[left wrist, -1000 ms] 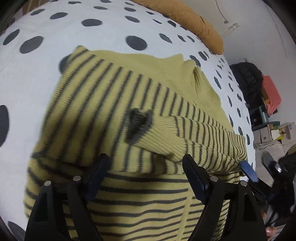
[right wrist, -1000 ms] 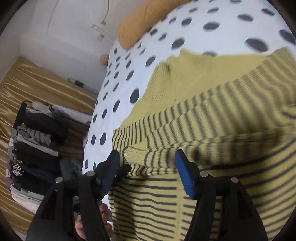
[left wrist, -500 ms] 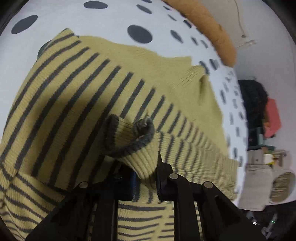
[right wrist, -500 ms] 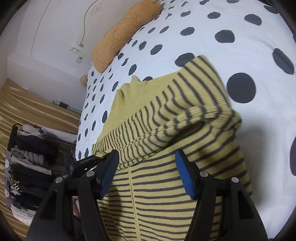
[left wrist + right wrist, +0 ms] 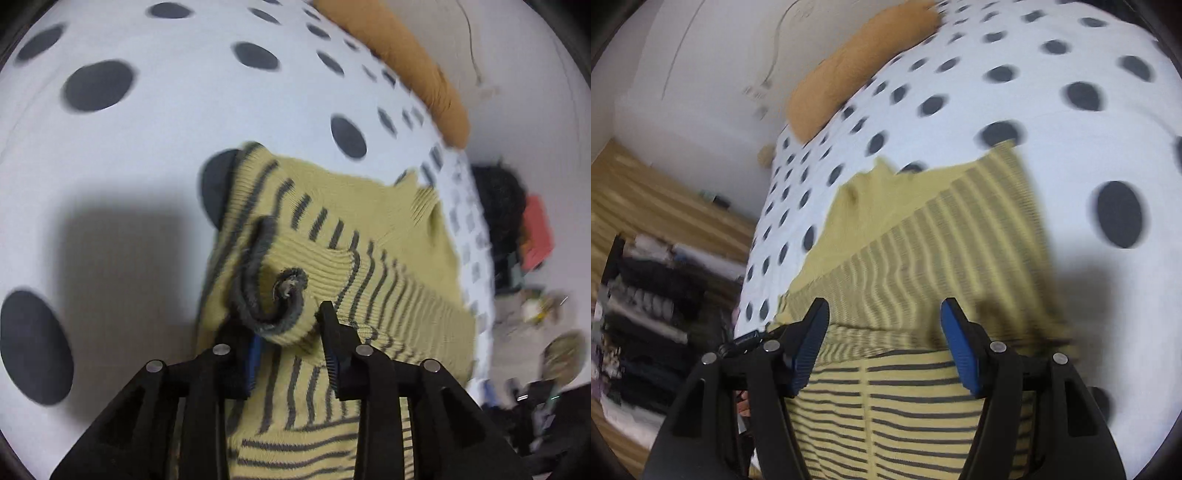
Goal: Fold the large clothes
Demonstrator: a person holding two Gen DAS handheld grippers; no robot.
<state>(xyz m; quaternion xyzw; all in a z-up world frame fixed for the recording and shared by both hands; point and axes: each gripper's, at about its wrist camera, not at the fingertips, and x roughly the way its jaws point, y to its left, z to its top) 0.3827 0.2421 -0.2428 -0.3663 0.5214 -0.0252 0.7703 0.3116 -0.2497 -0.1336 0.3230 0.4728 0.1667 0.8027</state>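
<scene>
A yellow sweater with dark stripes (image 5: 388,280) lies on a white bedspread with dark dots (image 5: 184,103). My left gripper (image 5: 288,339) is shut on the sweater's sleeve cuff (image 5: 280,310), a yellow ribbed end with a dark rim, and holds it over the sweater's body. In the right wrist view the sweater (image 5: 923,266) lies partly folded, with its plain yellow neck part at the far end. My right gripper (image 5: 882,347) is open and empty just above the striped body.
An orange pillow (image 5: 406,62) lies at the far edge of the bed and also shows in the right wrist view (image 5: 857,70). Past the bed are a rack of dark clothes (image 5: 646,314), a gold curtain and cluttered floor items (image 5: 532,236).
My left gripper closed on the sleeve cuff and carried it left across the sweater. My right gripper stayed open and drew back from the sleeve fold.
</scene>
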